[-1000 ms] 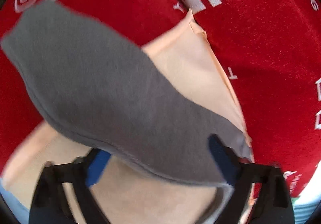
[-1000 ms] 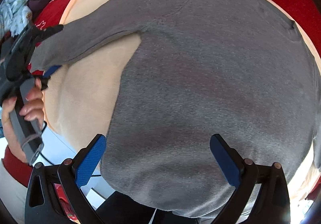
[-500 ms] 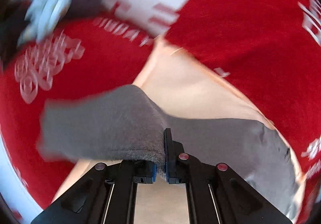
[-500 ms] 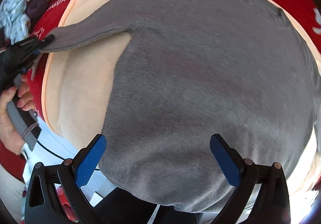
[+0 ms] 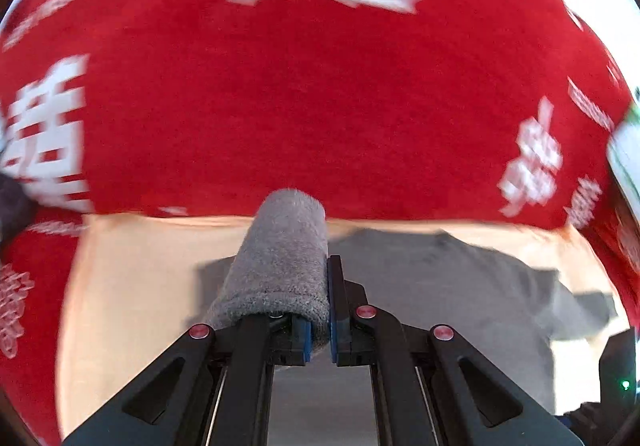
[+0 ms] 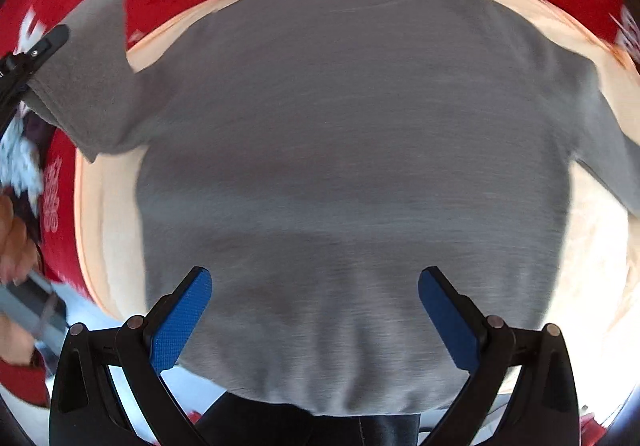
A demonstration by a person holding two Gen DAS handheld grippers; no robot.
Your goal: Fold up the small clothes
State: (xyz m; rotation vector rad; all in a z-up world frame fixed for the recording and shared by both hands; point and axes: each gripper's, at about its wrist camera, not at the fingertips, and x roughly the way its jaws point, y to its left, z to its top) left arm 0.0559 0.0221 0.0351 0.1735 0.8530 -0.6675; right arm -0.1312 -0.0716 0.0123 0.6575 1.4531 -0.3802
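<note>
Here we have a small grey sweater [image 6: 352, 174] spread flat on a peach cloth [image 6: 108, 230], which lies in turn on a red cloth with white characters [image 5: 320, 106]. Our left gripper [image 5: 320, 326] has its jaws pressed together on the cuff of the sweater's sleeve [image 5: 280, 266]; the knit wraps over the left finger [image 5: 298, 334] and stands up in front of the lens as a rolled grey tube, lifted clear of the peach cloth. From the left wrist camera we look forward and down past that sleeve at the sweater's body, with the red cloth filling the upper half of the view, blurred. From the right wrist camera we see the same grip from the side: the dark tip of the left gripper [image 6: 48, 46] bites the sleeve end at the upper left, and the sleeve [image 6: 96, 86] rises away from the shoulder, raised off the table. The hand [image 6: 12, 246] carrying that tool shows at the left edge, blurred, wrapped around its grey handle.

Our right gripper [image 6: 316, 310] points straight down over the lower part of the sweater's body. Its two blue pads [image 6: 180, 322] stand wide apart with nothing between them but the grey fabric lying below; they do not touch it so far as we can tell. The other sleeve runs off to the right edge of that view.
</note>
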